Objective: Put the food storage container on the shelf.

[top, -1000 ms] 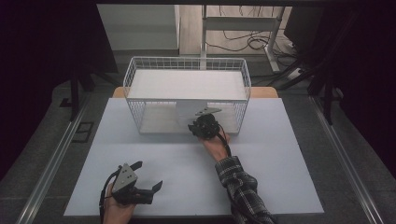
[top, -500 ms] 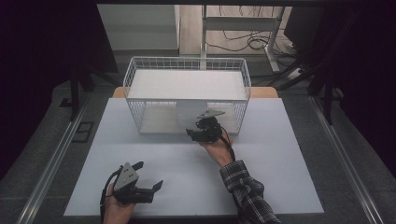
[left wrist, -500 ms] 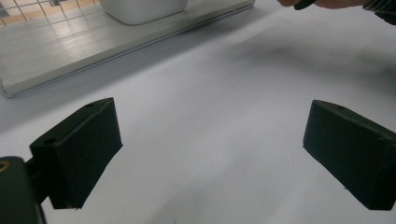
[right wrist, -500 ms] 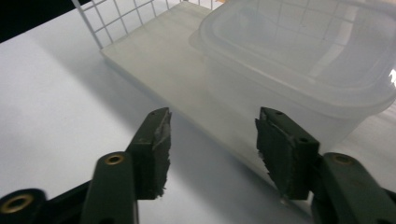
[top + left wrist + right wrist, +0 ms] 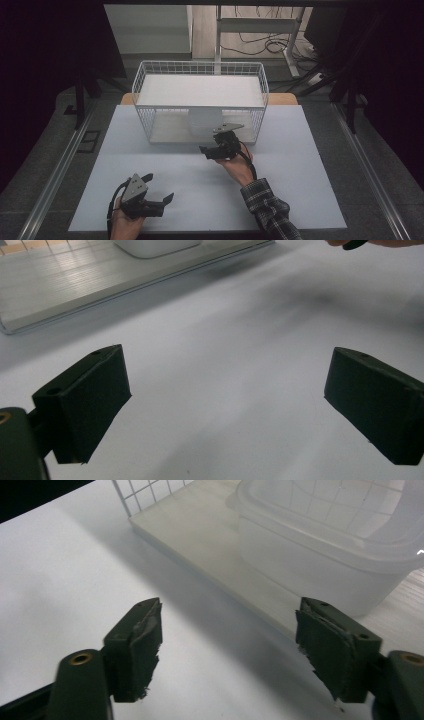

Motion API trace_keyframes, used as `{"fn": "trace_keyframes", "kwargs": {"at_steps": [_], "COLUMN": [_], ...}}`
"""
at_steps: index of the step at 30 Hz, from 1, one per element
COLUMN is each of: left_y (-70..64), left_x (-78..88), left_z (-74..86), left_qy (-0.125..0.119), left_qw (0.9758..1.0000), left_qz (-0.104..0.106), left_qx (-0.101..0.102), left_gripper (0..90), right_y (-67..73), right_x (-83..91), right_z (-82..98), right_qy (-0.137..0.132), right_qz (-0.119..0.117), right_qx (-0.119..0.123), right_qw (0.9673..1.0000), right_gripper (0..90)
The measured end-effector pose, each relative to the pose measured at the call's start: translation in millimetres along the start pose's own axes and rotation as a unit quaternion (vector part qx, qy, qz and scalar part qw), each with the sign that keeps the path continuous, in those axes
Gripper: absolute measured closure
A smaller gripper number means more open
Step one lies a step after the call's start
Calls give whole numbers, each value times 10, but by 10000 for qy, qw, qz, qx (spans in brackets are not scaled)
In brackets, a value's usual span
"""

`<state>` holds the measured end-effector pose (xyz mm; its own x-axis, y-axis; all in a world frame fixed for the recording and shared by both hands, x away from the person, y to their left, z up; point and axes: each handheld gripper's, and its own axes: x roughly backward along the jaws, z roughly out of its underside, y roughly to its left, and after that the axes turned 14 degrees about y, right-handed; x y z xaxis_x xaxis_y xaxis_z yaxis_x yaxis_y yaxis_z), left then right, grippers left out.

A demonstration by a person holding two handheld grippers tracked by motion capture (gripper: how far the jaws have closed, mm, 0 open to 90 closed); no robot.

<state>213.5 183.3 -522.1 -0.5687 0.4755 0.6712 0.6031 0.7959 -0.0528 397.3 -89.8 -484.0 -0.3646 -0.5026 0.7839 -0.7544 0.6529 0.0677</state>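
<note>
Right gripper (image 5: 210, 148) jaws have just been opening, empty, backing off the plastic container (image 5: 320, 545) now sitting inside the wire basket (image 5: 150, 80), so placement looks done; left gripper (image 5: 159, 189) idle on worktop (image 5: 310, 165), jaws spread.

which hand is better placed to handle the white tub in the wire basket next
Right. The right gripper sits at the front of the wire basket, jaws open and just opening further, with the translucent tub close ahead. The left gripper rests open near the table's front edge.
</note>
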Motion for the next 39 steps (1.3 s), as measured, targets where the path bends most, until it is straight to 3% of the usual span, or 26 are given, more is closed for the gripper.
{"fn": "trace_keyframes", "kwargs": {"at_steps": [16, 23, 35, 39], "left_y": [-15, -14, -19, -19], "left_x": [-13, -10, -39, -46], "left_z": [-9, -10, -4, -4], "left_qy": [48, 56, 150, 184], "left_qw": [9999, 9998, 9998, 9996], "left_qz": [115, 183, 120, 186], "left_qx": [61, 82, 32, 65], "left_gripper": [27, 22, 21, 23], "right_y": [69, 88, 124, 175], "right_x": [181, 256, 464, 505], "right_z": [210, 301, 537, 633], "right_qy": [8, 15, -13, 20], "right_qz": [-63, -46, -66, 34], "right_qx": [50, 53, -1, 70], "right_qw": [10000, 10000, 10000, 10000], "right_gripper": [99, 63, 15, 0]}}
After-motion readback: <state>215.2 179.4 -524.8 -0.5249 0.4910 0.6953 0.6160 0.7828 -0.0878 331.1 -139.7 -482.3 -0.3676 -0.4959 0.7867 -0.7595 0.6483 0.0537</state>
